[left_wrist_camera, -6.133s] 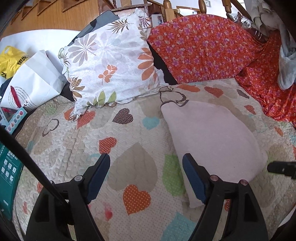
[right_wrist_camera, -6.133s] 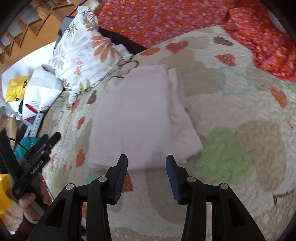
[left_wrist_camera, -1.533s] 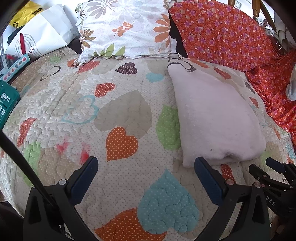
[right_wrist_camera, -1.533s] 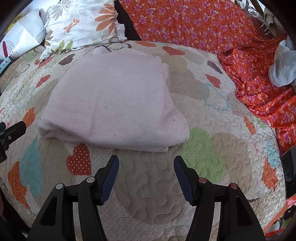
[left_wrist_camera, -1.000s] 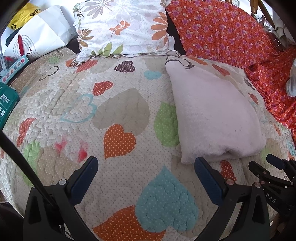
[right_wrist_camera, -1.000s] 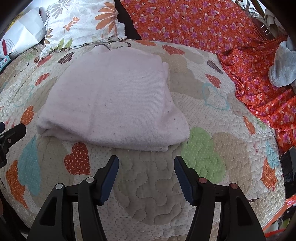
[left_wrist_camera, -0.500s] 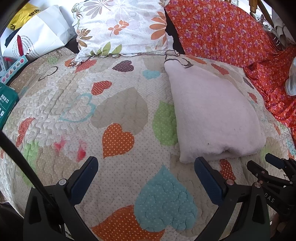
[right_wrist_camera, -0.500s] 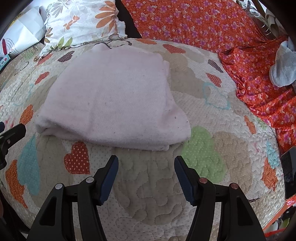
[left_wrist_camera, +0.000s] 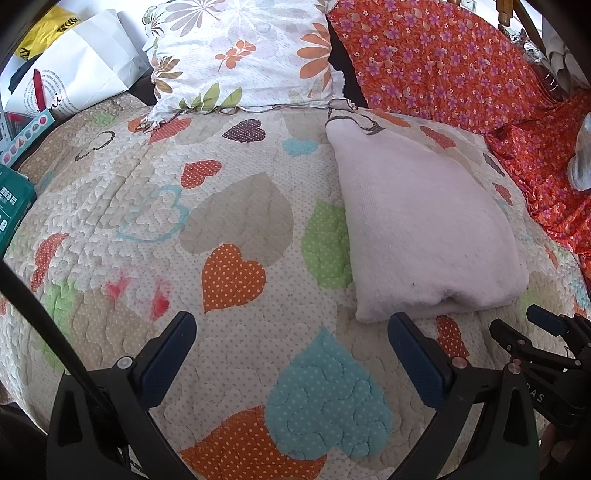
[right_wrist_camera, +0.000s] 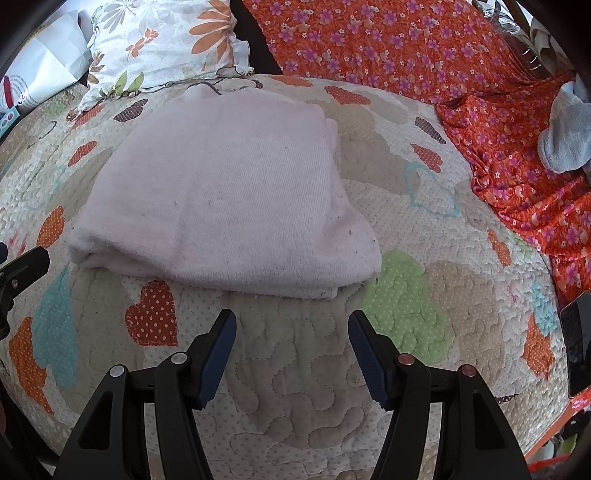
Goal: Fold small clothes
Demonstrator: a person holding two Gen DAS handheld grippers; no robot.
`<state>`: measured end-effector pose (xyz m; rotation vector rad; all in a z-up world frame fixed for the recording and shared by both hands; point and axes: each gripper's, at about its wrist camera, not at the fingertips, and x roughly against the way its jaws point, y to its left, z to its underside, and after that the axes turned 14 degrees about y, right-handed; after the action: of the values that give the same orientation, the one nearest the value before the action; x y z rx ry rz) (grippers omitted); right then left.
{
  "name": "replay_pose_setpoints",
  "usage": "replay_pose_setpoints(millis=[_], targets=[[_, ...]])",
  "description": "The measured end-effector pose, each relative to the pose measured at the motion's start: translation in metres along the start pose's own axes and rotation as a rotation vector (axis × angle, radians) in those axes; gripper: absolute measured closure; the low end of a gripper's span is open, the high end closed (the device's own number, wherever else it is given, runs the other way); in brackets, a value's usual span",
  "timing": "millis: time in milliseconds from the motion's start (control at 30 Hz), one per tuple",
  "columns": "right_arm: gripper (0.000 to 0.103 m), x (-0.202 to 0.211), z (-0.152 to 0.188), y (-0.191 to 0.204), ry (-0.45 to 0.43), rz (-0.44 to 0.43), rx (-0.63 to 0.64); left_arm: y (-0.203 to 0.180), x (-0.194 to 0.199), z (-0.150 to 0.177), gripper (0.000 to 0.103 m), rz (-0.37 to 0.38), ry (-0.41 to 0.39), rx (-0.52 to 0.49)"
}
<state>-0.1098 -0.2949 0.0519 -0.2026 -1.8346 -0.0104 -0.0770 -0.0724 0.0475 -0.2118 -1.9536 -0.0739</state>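
Nearby, both left gripper (left_wrist_camera: 291, 341) and right gripper (right_wrist_camera: 291, 330) gape empty beside the folded pink garment (right_wrist_camera: 225, 206)

Grey cloth (right_wrist_camera: 565, 144) and dark phone (right_wrist_camera: 578, 343) (both edge-cropped)

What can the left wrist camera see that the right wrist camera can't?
Only the left wrist view shows the green box at the quilt's edge, the yellow bag, and the left claw up close, open and empty. Only the right wrist view shows the dark phone and the right claw up close, open and empty. Both show the folded pink garment on the heart quilt, the flowered pillow, the orange floral cloth and the white paper bag.
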Motion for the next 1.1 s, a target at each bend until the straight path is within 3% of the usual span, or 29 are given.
replay_pose_setpoints(millis=[400, 1100], targets=[[0.035, 0.0027, 0.0012, 0.0016, -0.011, 0.058, 0.015, -0.0029, -0.0008, 0.0043, 0.000, -0.007, -0.005, -0.016], [0.035, 0.0060, 0.0013, 0.0021, -0.025, 0.062, 0.011, -0.0037, -0.0052, 0.0077, 0.000, 0.000, 0.008, -0.055]])
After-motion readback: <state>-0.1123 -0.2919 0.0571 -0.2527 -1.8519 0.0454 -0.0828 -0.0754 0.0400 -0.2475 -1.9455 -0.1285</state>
